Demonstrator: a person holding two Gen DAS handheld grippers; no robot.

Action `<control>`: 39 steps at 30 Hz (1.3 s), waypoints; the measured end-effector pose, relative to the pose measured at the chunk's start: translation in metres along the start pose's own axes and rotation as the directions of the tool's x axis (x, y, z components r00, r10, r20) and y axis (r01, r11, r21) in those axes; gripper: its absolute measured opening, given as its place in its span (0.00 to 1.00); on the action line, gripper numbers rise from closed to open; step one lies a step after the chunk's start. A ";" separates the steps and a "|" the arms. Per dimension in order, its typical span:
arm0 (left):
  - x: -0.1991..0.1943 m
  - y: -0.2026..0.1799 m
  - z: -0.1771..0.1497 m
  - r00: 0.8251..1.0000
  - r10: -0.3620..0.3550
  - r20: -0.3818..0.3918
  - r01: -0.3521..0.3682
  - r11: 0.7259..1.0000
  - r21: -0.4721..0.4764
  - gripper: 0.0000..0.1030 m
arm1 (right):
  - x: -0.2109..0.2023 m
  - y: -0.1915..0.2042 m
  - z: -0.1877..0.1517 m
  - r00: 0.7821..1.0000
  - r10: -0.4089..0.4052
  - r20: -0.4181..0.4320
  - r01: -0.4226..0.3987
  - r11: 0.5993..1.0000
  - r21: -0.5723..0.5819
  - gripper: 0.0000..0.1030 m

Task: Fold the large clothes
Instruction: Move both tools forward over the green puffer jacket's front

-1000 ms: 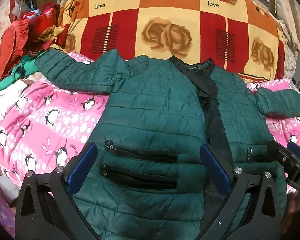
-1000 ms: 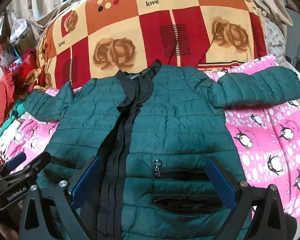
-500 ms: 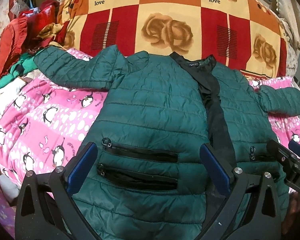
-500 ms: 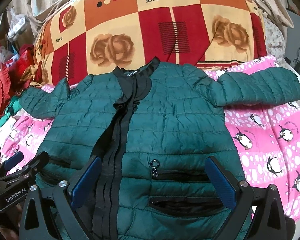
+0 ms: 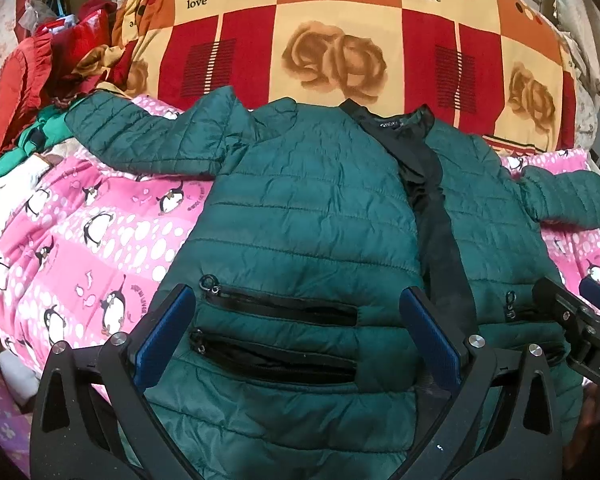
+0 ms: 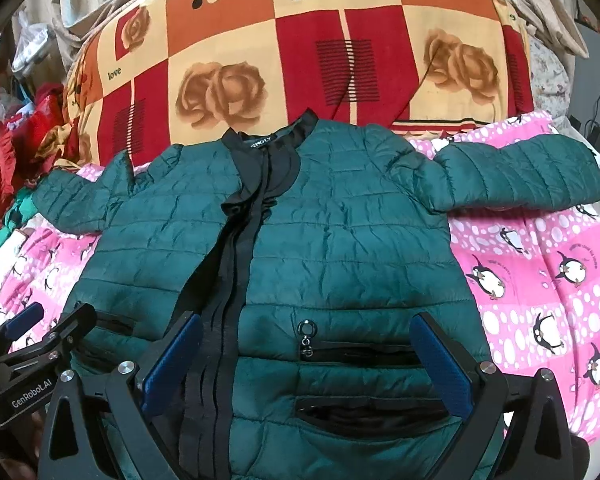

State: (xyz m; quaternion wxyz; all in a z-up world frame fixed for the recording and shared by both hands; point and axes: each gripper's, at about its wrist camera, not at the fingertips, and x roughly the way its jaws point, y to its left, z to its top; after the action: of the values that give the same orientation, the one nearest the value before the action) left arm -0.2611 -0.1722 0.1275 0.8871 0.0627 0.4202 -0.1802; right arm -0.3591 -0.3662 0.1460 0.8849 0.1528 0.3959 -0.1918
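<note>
A dark green quilted jacket (image 5: 308, 216) (image 6: 340, 240) lies front up and spread flat on a pink penguin-print bedcover (image 5: 100, 248) (image 6: 540, 280), both sleeves out sideways, black zip placket down the middle. My left gripper (image 5: 296, 328) hovers open over the jacket's left pocket zips, nothing between its blue pads. Over the right pocket, my right gripper (image 6: 308, 356) is open too and holds nothing. Each gripper shows at the edge of the other's view: the right gripper (image 5: 580, 320) and the left gripper (image 6: 40, 340).
A big red, orange and cream rose-print blanket (image 5: 340, 40) (image 6: 300, 60) is piled behind the jacket's collar. Red and green clothes (image 5: 40, 80) are heaped at the far left. Cables (image 6: 596, 128) hang at the right edge.
Both grippers have drawn slightly closer to the jacket and a little lower, so it fills more of each view. Neither gripper has shut; the jacket has not moved.
</note>
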 end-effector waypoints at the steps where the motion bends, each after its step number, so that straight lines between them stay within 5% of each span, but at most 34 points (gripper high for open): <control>1: 0.001 0.000 0.000 1.000 0.000 -0.002 0.000 1.000 -0.001 0.99 | 0.000 -0.001 0.000 1.000 0.015 0.006 -0.015 1.000 0.009 1.00; 39: 0.020 0.005 0.009 0.999 0.033 -0.011 -0.033 0.999 -0.006 0.99 | 0.023 -0.001 0.001 0.998 -0.051 -0.037 0.050 0.999 -0.022 1.00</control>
State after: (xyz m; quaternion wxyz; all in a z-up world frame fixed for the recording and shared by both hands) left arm -0.2409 -0.1756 0.1174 0.8879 0.0679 0.4244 -0.1639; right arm -0.3446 -0.3724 0.1292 0.8737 0.1372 0.4183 -0.2071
